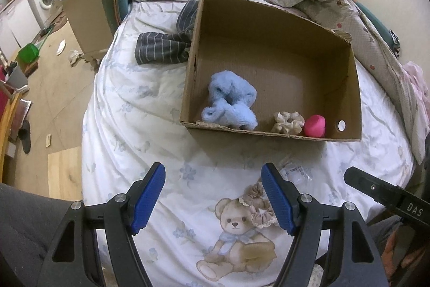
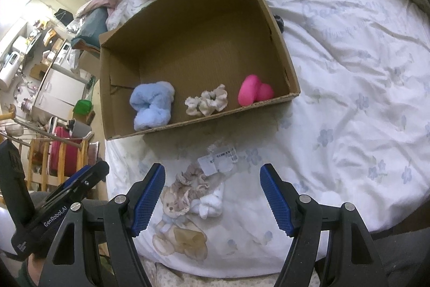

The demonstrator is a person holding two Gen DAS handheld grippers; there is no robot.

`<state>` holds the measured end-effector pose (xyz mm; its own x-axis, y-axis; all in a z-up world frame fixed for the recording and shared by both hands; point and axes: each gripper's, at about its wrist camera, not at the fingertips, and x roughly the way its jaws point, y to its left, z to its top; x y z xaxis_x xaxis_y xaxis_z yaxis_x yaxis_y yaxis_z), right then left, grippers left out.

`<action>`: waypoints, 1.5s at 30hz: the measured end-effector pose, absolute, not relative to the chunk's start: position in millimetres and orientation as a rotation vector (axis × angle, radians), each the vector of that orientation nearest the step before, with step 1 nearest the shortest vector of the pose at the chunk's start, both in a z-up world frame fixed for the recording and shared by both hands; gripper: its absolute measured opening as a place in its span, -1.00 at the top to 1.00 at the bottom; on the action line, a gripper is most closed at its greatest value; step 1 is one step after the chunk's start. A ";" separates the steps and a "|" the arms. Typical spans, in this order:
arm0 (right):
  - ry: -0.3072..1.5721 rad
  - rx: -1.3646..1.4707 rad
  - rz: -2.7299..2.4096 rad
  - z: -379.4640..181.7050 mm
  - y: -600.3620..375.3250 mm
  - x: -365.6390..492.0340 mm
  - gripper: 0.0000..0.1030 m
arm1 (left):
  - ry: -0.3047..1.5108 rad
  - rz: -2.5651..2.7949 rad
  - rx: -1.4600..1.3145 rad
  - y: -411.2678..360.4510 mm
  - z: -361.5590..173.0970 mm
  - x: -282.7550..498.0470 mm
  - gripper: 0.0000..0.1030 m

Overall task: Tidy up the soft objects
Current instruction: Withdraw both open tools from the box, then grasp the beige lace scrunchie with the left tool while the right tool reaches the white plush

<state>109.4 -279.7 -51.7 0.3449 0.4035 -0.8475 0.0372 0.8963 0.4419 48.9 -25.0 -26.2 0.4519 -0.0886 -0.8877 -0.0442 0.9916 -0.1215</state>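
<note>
We see both claws spread wide with nothing held: left gripper (image 1: 213, 195), right gripper (image 2: 212, 197). The cardboard box (image 1: 268, 135) sits on the bed (image 1: 150, 104) at mid distance, already holding a blue fluffy piece (image 1: 231, 101), a beige scrunchie (image 1: 288, 122) and a pink item (image 1: 315, 126) lined up along its near wall. Still loose on the sheet, near us and short of the box: a lace-trimmed scrunchie (image 2: 192, 186), a white fluffy piece (image 2: 211, 202) touching it on its right, and a clear packet with a barcode label (image 2: 219, 156) just beyond. In the right wrist view the pair lies between the jaws, slightly left of centre, bunched with no clear long axis. In the left view the scrunchie is tucked against the right finger, partly hidden. We judge the right gripper better lined up for the next pick; both look about equally near.
</note>
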 end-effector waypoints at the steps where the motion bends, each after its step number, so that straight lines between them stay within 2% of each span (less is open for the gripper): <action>1: 1.206 0.420 0.245 -52.0 -279.7 109.1 -0.50 | 1.104 -0.024 -0.135 -23.9 -26.7 49.1 -0.39; 11: 1.241 0.481 0.223 -63.6 -287.9 114.5 -0.50 | 1.197 0.015 -0.204 -7.4 -50.3 52.2 -0.39; 20: 1.289 0.524 0.196 -76.2 -290.1 119.9 -0.50 | 1.352 -0.121 -0.231 -41.6 -92.0 56.2 -0.39; 29: 1.300 0.529 0.189 -78.5 -293.2 118.7 -0.50 | 1.452 -0.233 -0.107 -93.6 -132.7 73.4 -0.39; 35: 1.309 0.536 0.174 -82.2 -296.5 118.6 -0.50 | 1.423 -0.234 -0.022 -103.9 -140.4 77.8 -0.37; 37: 1.311 0.540 0.173 -83.4 -296.5 119.8 -0.50 | 1.415 -0.236 -0.002 -104.7 -139.1 76.2 -0.11; 39: 1.313 0.538 0.176 -84.0 -294.9 121.1 -0.50 | 1.413 -0.262 0.002 -104.3 -136.1 74.3 0.49; 41: 1.314 0.537 0.180 -83.8 -293.8 121.7 -0.50 | 1.423 -0.281 -0.026 -100.6 -132.9 74.7 0.83; 45: 1.312 0.539 0.183 -83.7 -292.1 122.3 -0.50 | 1.444 -0.255 -0.091 -81.9 -125.3 71.9 0.83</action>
<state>122.3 -292.1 -83.7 0.2622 0.4240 -0.8669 0.1704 0.8639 0.4740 71.9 -81.9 -125.3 0.1052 -0.2274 -0.9681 0.1177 0.9695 -0.2149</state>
